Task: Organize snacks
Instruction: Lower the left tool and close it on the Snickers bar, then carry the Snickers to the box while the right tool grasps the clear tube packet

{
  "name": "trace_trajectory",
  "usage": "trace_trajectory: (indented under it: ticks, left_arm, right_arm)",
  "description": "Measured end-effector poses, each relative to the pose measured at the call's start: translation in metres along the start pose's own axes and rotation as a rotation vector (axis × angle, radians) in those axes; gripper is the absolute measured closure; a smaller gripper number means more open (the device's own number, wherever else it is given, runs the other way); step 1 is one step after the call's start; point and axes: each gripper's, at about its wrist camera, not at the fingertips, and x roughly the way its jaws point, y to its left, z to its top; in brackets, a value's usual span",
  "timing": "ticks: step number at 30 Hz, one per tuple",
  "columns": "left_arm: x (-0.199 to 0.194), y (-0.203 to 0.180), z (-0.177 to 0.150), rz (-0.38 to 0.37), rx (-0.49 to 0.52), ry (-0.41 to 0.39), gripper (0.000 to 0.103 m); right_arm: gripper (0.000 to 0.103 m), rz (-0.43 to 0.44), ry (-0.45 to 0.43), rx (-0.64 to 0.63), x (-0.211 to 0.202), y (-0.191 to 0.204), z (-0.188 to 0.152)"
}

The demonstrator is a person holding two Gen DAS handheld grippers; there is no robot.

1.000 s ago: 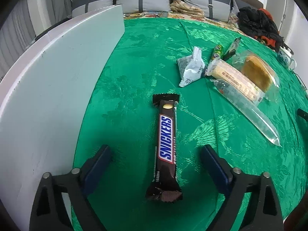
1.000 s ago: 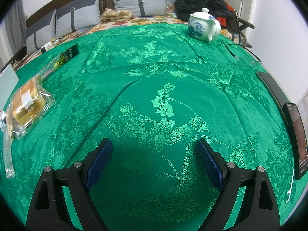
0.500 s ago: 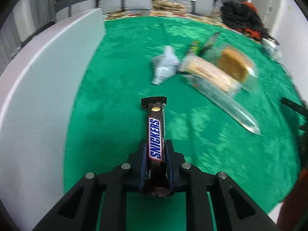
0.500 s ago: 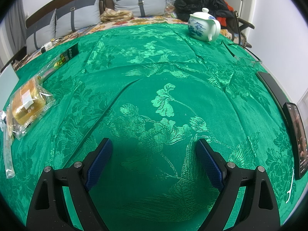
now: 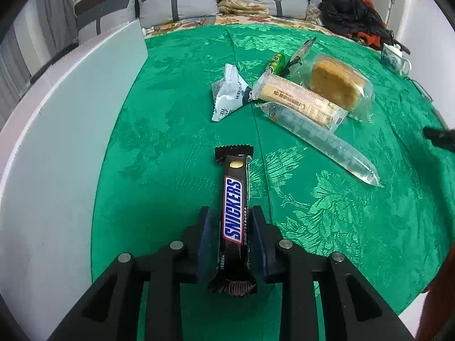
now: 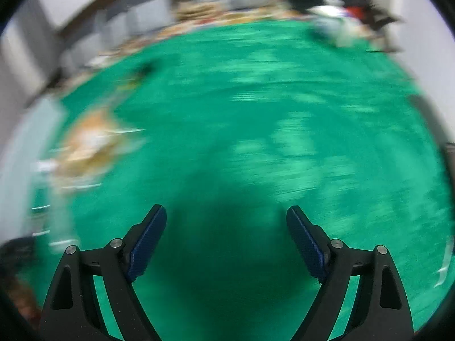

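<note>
My left gripper (image 5: 231,218) is shut on a brown Snickers bar (image 5: 233,213), gripping its near half; the bar points away from me above the green tablecloth (image 5: 176,130). Beyond it lie a white snack packet (image 5: 229,93), a long biscuit pack (image 5: 298,99), a clear tube pack (image 5: 318,139), a wrapped cake (image 5: 335,85), a small green pack (image 5: 275,62) and a dark stick pack (image 5: 300,52). My right gripper (image 6: 226,221) is open and empty over bare cloth; its view is blurred, with the cake pack (image 6: 88,139) at the left.
A white box wall (image 5: 57,142) runs along the left side of the table. A blue-and-white teapot (image 5: 394,56) stands at the far right. A sofa with grey cushions (image 5: 176,2) is behind the table. A dark object (image 5: 439,137) sits at the right edge.
My left gripper closed on the Snickers bar and raised it slightly. My right gripper, still before, is now moving fast and its view has swung toward the snacks.
</note>
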Motion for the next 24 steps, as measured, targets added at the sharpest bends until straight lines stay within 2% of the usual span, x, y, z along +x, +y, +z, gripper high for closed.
trace_trajectory:
  ticks: [2,3,4,6,8,9,10,12,14,15,16,19,24]
  left_arm:
    - [0.001,0.002,0.000,-0.009,-0.011,-0.003,0.077]
    - [0.000,0.005,0.000,-0.020,-0.031,-0.003,0.086]
    - [0.000,0.007,0.001,-0.021,-0.043,-0.003,0.086]
    - [-0.002,0.014,-0.002,-0.044,-0.083,-0.004,0.086]
    - [-0.005,0.019,-0.006,-0.059,-0.110,-0.003,0.086]
    - [-0.007,0.021,-0.009,-0.065,-0.122,-0.003,0.086]
    - [-0.007,0.022,-0.011,-0.070,-0.131,-0.004,0.086]
    - [-0.010,0.022,-0.015,-0.079,-0.131,-0.007,0.086]
    - [-0.012,0.019,-0.019,-0.088,-0.117,-0.010,0.086]
    - [-0.013,0.018,-0.021,-0.096,-0.110,-0.012,0.086]
    - [-0.014,0.017,-0.022,-0.106,-0.108,-0.013,0.086]
    - [-0.020,0.018,-0.024,-0.142,-0.117,-0.024,0.086]
    - [-0.042,0.022,-0.017,-0.223,-0.178,-0.072,0.086]
  right_arm:
    - [0.015,0.167,0.108,-0.096,0.000,0.052,0.003]
    - [0.017,0.235,0.165,-0.152,0.002,0.082,0.003]
    - [0.017,0.267,0.202,-0.210,0.006,0.110,0.004]
    - [0.017,0.261,0.238,-0.289,0.016,0.150,0.007]
    - [0.031,0.227,0.278,-0.355,0.037,0.187,0.012]
    - [0.054,0.208,0.312,-0.371,0.050,0.201,0.015]
    - [0.064,0.193,0.347,-0.378,0.062,0.211,0.016]
    - [0.062,0.107,0.401,-0.412,0.087,0.229,0.014]
    - [0.063,0.058,0.387,-0.444,0.096,0.238,0.011]
    - [0.080,0.053,0.371,-0.447,0.096,0.240,0.011]
    - [0.084,0.062,0.373,-0.429,0.095,0.238,0.010]
    - [0.084,0.113,0.377,-0.348,0.084,0.226,0.008]
    - [0.084,0.306,0.372,-0.103,0.053,0.188,0.004]
